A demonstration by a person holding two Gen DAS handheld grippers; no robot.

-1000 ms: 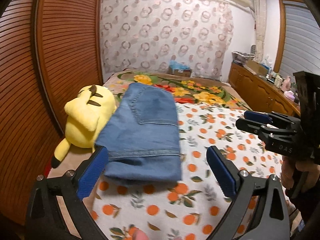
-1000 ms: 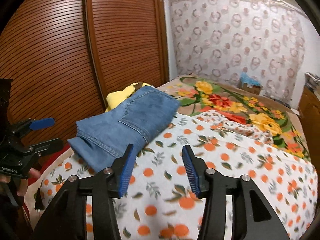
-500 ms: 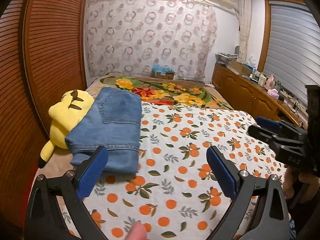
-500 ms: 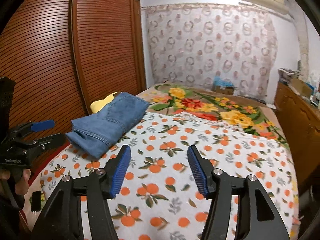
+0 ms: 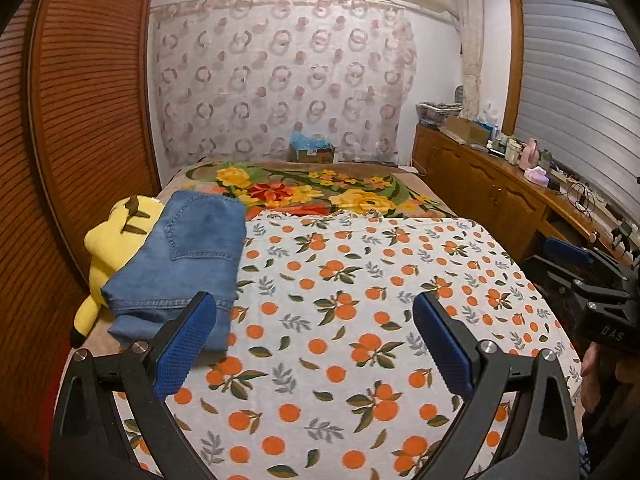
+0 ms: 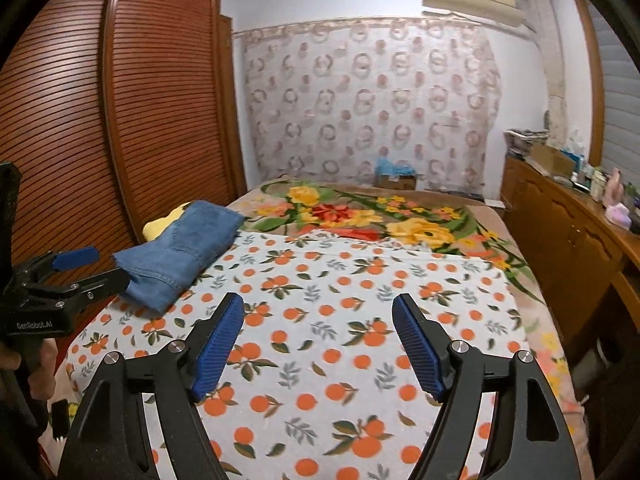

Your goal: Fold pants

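Pants folded and set aside; both tongs empty.

One yellow plush toy [image 5: 105, 252] lies at the bed's left edge with the single folded blue denim pants [image 5: 188, 264] resting partly on it, so little seems left. The left tongs [image 5: 316, 344] stand spread, and the right tongs [image 6: 318, 344] are opening over the orange-print sheet [image 5: 360, 320].

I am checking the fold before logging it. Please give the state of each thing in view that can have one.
Jeans: folded, lying at the bed's left edge, partly on the plush.
Plush: lying, partly covered by the jeans.
Sheet: spread flat.
Left tool: open, empty.
Right tool: opening, empty.
Wardrobe door: closed.
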